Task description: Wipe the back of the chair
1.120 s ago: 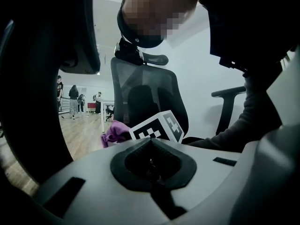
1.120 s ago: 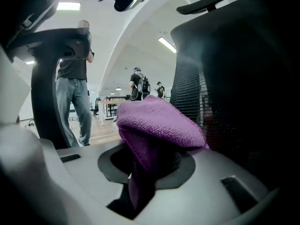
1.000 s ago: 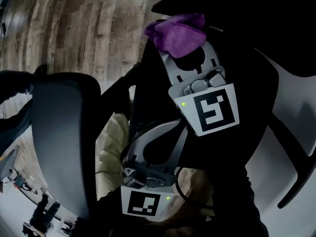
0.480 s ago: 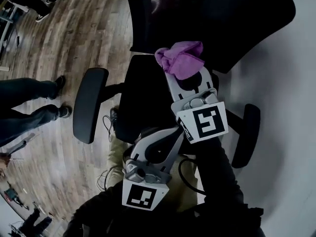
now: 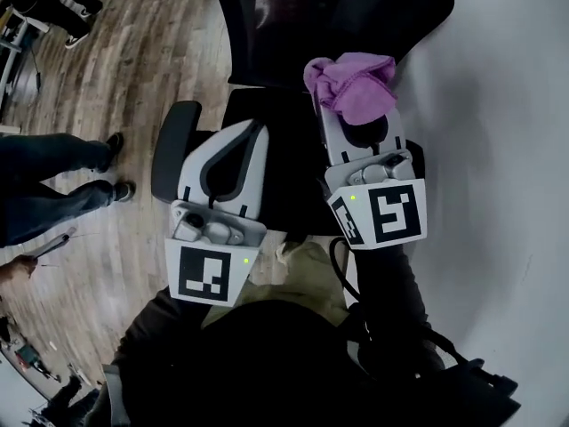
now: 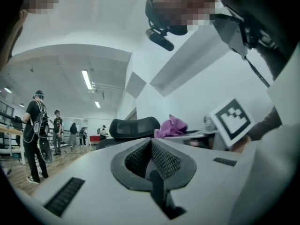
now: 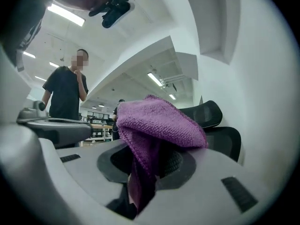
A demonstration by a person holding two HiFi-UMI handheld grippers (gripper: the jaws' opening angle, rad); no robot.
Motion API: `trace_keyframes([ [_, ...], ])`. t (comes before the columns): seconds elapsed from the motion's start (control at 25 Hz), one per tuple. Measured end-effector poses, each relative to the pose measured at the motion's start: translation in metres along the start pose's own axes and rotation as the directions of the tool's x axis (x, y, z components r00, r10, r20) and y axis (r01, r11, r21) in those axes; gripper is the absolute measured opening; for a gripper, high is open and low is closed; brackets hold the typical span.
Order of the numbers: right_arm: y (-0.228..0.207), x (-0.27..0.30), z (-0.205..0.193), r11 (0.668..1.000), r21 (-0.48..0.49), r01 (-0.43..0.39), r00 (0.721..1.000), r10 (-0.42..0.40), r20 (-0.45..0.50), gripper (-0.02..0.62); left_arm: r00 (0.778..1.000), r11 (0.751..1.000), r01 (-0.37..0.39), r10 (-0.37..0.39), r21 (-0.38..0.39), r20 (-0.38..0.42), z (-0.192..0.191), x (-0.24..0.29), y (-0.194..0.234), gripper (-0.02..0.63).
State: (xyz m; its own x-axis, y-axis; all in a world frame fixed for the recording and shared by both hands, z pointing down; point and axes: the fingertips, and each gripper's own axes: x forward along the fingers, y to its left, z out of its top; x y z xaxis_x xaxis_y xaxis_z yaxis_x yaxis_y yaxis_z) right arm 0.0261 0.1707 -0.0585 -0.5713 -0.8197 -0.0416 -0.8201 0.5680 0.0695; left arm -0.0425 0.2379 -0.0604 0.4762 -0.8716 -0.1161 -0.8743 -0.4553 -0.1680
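Carry the right gripper [image 5: 354, 114], clamped on a bunched purple microfibre cloth [image 5: 351, 85], forward to the black mesh backrest [image 5: 338, 12] of the office chair. Judge the backrest as just ahead of the cloth and probably not yet touched. Lead with the loose wad rather than the plastic jaws, to avoid scraping the mesh. Press lightly and sweep in overlapping passes from the headrest [image 7: 206, 112] downward. Use the left gripper [image 5: 244, 136], jaws pressed together on nothing, to steady the chair at the left armrest [image 5: 171, 154] just below it. Expect the chair to swivel or roll on the wood floor [image 5: 133, 69] otherwise. Keep well clear of the bystander's legs [image 5: 53, 185] off to the left.

Against half a second ago, note the left gripper lifted from close against the body to beside the right one, over the seat [image 5: 284, 140] and armrest. Note also the cloth brought nearer the backrest's lower edge.
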Motion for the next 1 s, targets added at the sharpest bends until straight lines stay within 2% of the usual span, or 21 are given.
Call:
trace_keyframes([
  [0.12, 0.014, -0.022, -0.011, 1.0, 0.023, 0.005, 1.0, -0.005, -0.005, 0.091, 0.998, 0.998, -0.063, 0.063, -0.01, -0.016, -0.008, 0.002, 0.014, 0.009],
  [0.32, 0.026, -0.042, -0.012, 1.0, 0.005, 0.01, 1.0, -0.01, -0.013, 0.091, 0.994, 0.992, -0.105, 0.103, -0.075, -0.02, -0.004, 0.004, 0.015, 0.009],
  [0.64, 0.034, -0.06, 0.051, 0.999, -0.02, 0.03, 0.999, -0.03, 0.038, 0.089, 0.997, 0.995, -0.077, 0.078, -0.068, 0.007, 0.049, 0.0, 0.005, 0.009],
  [1.0, 0.037, -0.059, 0.051, 1.0, -0.013, 0.021, 0.999, -0.021, 0.035, 0.089, 0.996, 0.994, -0.092, 0.092, -0.054, -0.003, 0.05, -0.001, 0.01, 0.009],
])
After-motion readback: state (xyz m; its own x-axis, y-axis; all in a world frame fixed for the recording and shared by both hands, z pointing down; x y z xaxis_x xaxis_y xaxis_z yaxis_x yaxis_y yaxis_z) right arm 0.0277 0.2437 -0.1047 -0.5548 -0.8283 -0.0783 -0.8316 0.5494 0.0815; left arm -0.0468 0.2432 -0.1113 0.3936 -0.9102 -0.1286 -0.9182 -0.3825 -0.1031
